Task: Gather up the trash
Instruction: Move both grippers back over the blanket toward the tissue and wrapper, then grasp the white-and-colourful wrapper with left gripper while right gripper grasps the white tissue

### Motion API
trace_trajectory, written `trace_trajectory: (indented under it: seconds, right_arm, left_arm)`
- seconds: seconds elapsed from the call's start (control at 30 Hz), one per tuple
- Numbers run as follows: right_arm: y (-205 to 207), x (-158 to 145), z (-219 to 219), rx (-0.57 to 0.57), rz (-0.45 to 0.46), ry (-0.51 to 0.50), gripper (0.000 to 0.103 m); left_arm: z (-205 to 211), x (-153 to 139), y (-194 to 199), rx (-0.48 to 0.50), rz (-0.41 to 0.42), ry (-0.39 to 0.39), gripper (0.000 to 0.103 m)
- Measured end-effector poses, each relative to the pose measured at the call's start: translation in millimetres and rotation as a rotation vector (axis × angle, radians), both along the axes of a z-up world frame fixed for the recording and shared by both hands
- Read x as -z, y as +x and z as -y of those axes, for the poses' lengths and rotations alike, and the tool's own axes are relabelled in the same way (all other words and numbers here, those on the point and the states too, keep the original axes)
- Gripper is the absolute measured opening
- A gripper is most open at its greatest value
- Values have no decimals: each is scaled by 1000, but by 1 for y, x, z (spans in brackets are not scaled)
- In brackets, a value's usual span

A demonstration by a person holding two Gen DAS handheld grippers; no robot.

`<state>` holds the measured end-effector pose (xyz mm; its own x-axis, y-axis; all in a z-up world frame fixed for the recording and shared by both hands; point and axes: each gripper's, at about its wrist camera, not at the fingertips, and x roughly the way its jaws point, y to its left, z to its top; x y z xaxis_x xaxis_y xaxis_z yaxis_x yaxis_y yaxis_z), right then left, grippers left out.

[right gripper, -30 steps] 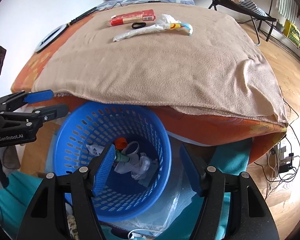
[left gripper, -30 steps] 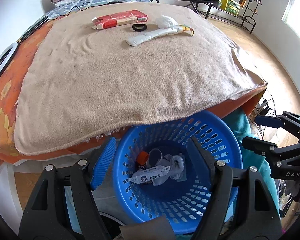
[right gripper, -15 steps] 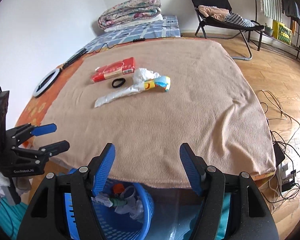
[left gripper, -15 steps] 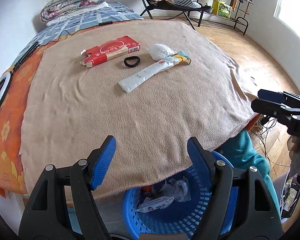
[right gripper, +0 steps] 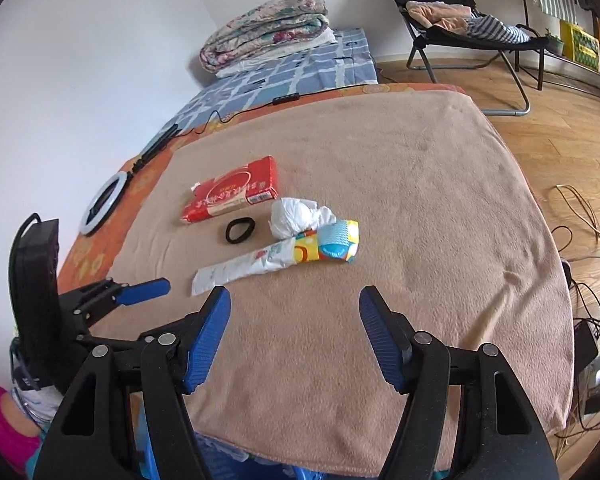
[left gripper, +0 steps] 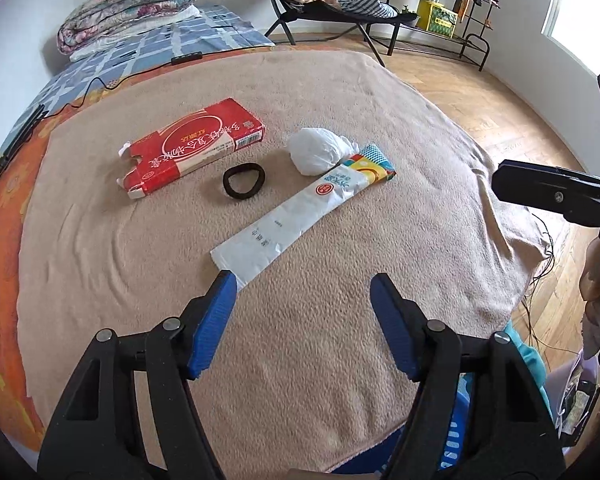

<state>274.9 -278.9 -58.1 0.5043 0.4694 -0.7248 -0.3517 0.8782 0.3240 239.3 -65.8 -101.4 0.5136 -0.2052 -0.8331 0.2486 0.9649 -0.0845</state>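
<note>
Soft bed blanket (left gripper: 148, 248) could bunch under my empty, spread left gripper (left gripper: 300, 292) and right gripper (right gripper: 294, 306), letting the flat white wrapper (left gripper: 284, 224) slip.

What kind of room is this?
Probably a bedroom in someone's home: there is a bed under a tan fleece blanket, a folded flowery quilt lying by the wall, and a black folding lounge chair on the wooden floor.
</note>
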Motion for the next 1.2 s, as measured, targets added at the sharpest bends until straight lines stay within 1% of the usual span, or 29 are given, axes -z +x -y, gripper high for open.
trace_trajectory:
  seconds: [0.13,0.23,0.37,0.47,0.57,0.7,0.8,0.83,0.9,0.93,0.97,1.03,1.13,1.2]
  right_arm:
    - [33,5,-13,-21,-22,20,66]
    - [55,14,-22,-35,-57,37,66]
    - [77,27,-36,-48,-85,24,66]
    - [87,37,-45,-61,-97,2,66]
    - [94,47,-52,-67,-107,-21,66]
    - [104,58,-59,-67,-120,-36,66]
    - [111,65,-63,-60,-120,-76,66]
    - [113,67,-64,-57,-121,-85,66]
    - [117,72,-64,-51,-125,-94,57]
    - [118,73,-63,-53,-131,-83,48]
    - [119,74,-62,-54,-133,-61,43]
    - [119,72,-58,-42,-129,-32,33]
    - [115,68,-56,-31,-105,-25,26]
    - [112,63,-53,-21,-83,-16,24]
  left_arm:
    - [1,7,20,-5,-9,-9,68]
    - [2,15,32,-4,-24,-3,61]
    - [1,26,43,0,-44,1,61]
    - [1,35,49,6,-54,17,60]
    - [-1,39,54,2,-49,25,55]
    - [-6,42,59,-6,-50,12,47]
    - [-7,43,60,-2,-44,12,46]
    - [-5,44,60,-3,-40,20,41]
    - [-3,45,60,-2,-35,35,40]
    - [-3,45,60,-2,-34,34,38]
    - [-3,45,60,-3,-32,30,37]
    - [-4,44,61,-8,-27,24,28]
    - [-3,42,60,-15,-23,24,22]
    - [-1,40,59,-12,-19,25,18]
